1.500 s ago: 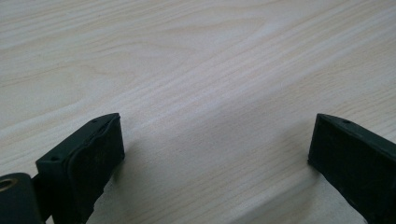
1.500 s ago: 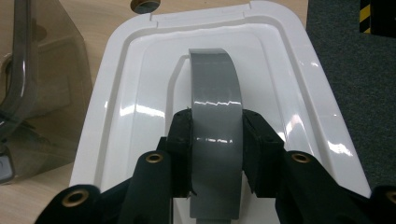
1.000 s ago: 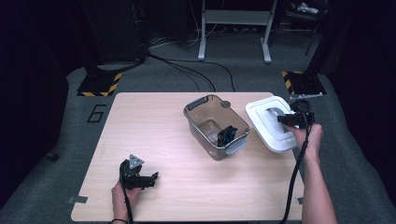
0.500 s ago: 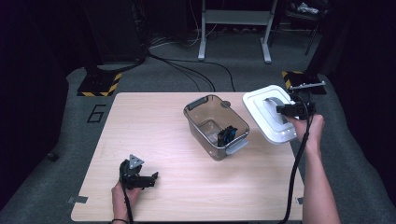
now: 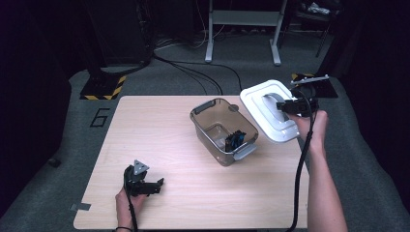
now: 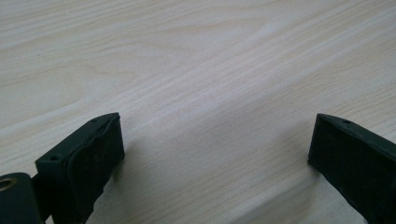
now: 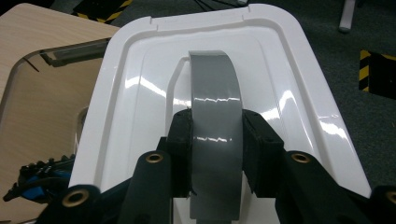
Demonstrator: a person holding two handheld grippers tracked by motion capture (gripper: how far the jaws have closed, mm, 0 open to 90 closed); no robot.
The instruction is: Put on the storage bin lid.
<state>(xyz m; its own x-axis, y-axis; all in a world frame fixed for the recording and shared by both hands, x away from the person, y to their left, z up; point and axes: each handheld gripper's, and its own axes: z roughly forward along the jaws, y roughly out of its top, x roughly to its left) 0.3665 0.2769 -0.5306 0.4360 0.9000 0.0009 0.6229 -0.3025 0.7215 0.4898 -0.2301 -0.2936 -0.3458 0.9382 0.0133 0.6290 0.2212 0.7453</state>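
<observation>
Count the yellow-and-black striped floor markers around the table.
2. One striped marker lies on the grey floor off the table's far left corner; the other striped marker lies off the far right corner, partly behind the right gripper. Others may be hidden in the dark.

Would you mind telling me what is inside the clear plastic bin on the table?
A black and blue object lies at the near end of the clear plastic bin; what it is cannot be made out.

I see a pale wood-grain desk standing on grey carpet. A clear plastic bin with grey clip handles sits right of its centre, a small dark and blue item inside. Near the front left edge, the left gripper rests low on the wood.
</observation>
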